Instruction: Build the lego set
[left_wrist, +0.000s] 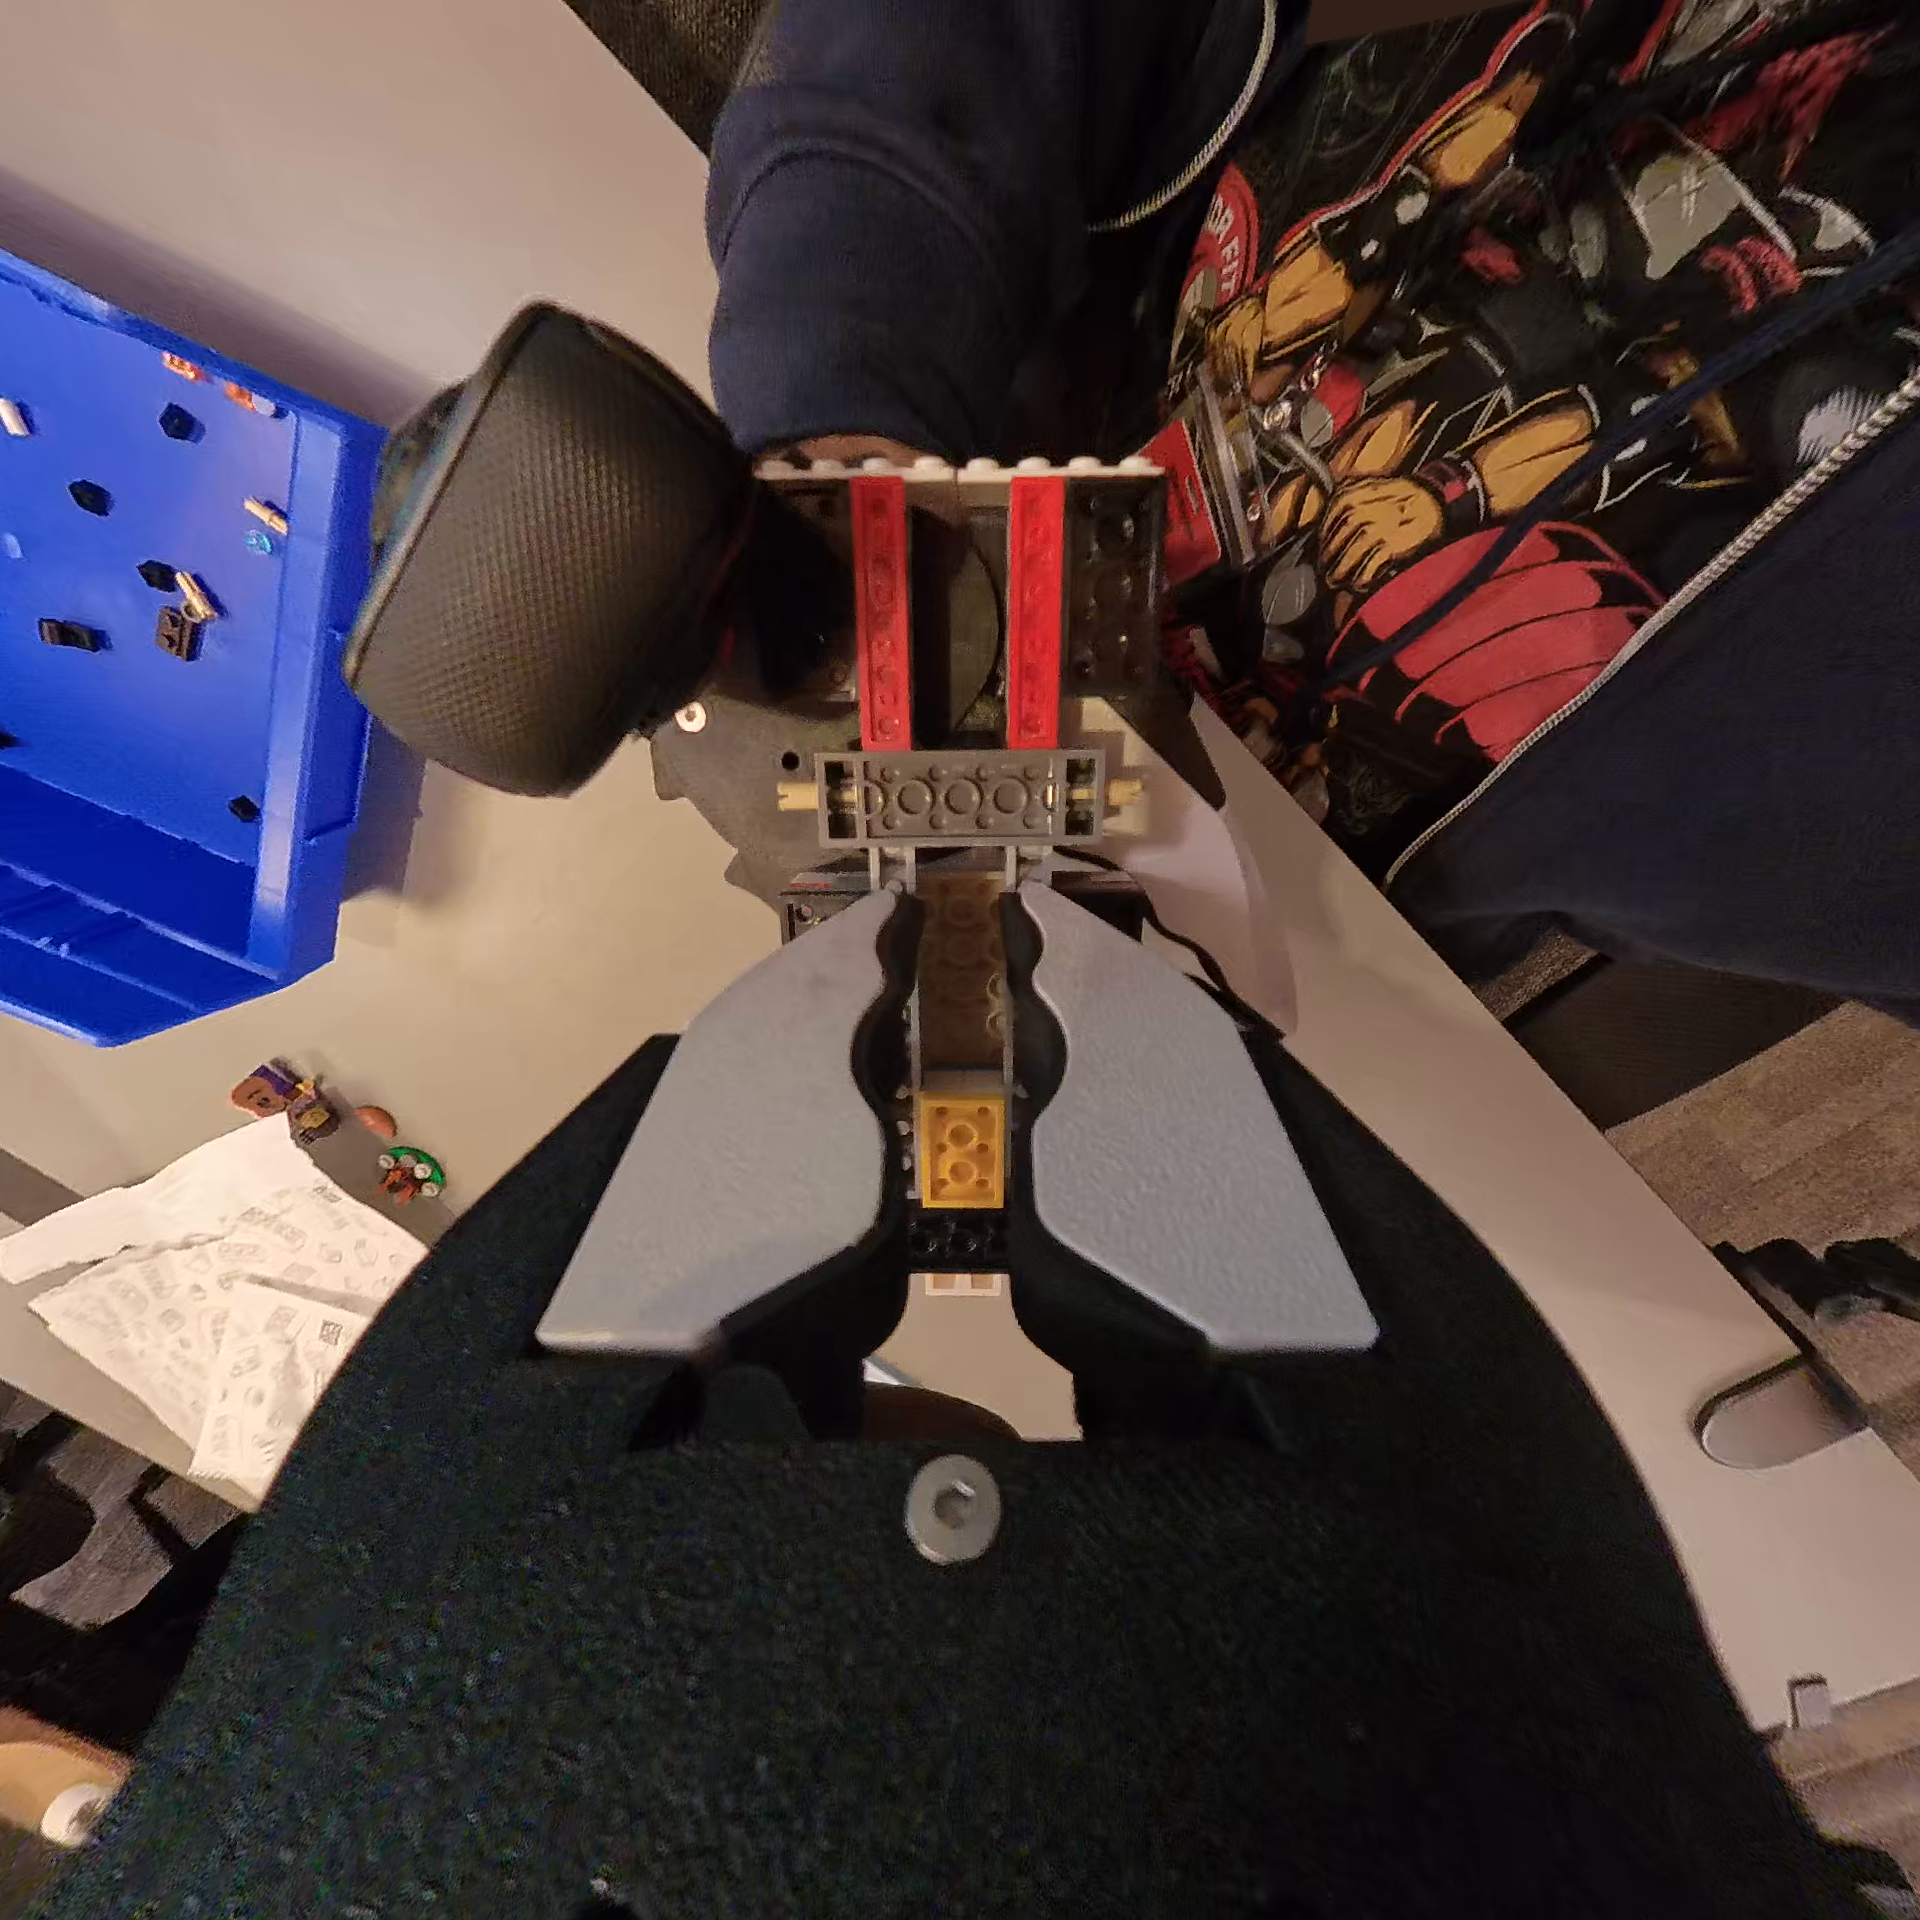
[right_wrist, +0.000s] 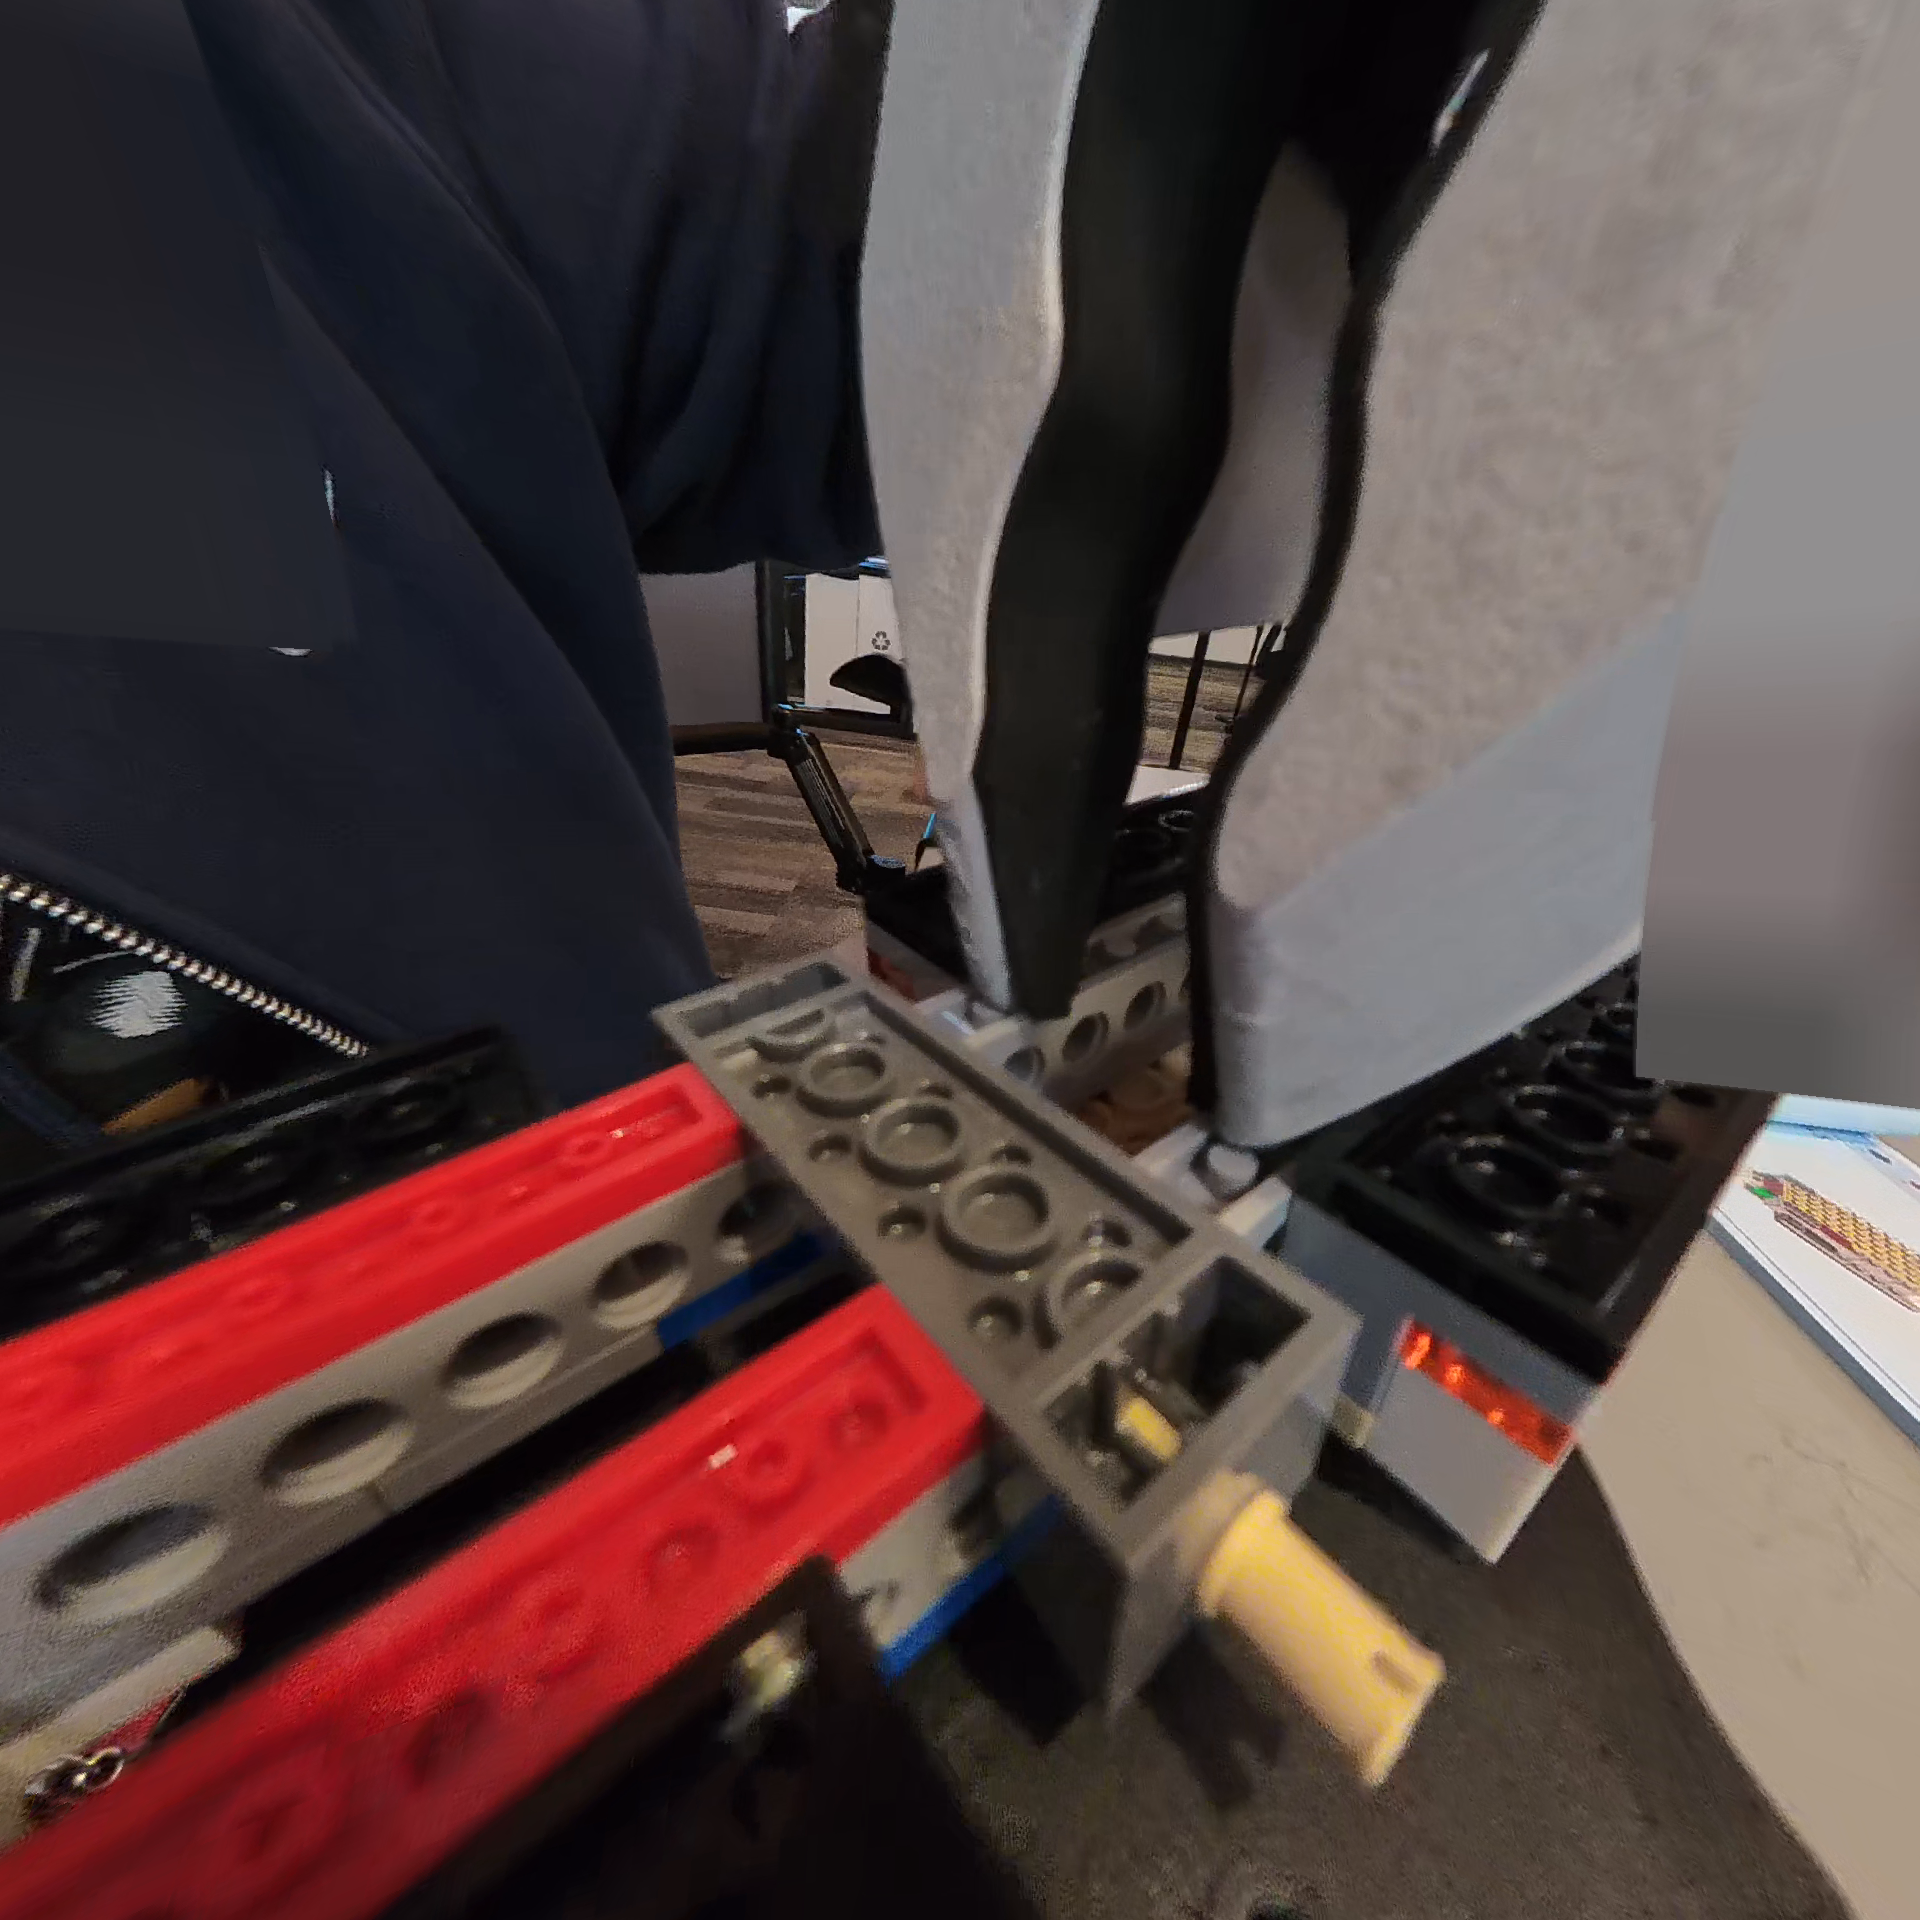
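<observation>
The brick model (left_wrist: 961, 800) is held over the table (left_wrist: 582, 935) edge, its narrow grey midsection clamped between the pads of the left gripper (left_wrist: 958, 904), whose jaws are set narrow. Behind the model the right gripper (left_wrist: 717, 769) is seen, fingers hidden. A blue tray (left_wrist: 312, 623) and paper (left_wrist: 208, 1299) are located beyond.

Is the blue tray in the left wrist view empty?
No. The blue tray holds several small loose pieces, mostly black ones with a few pale ones, scattered over its floor.
</observation>
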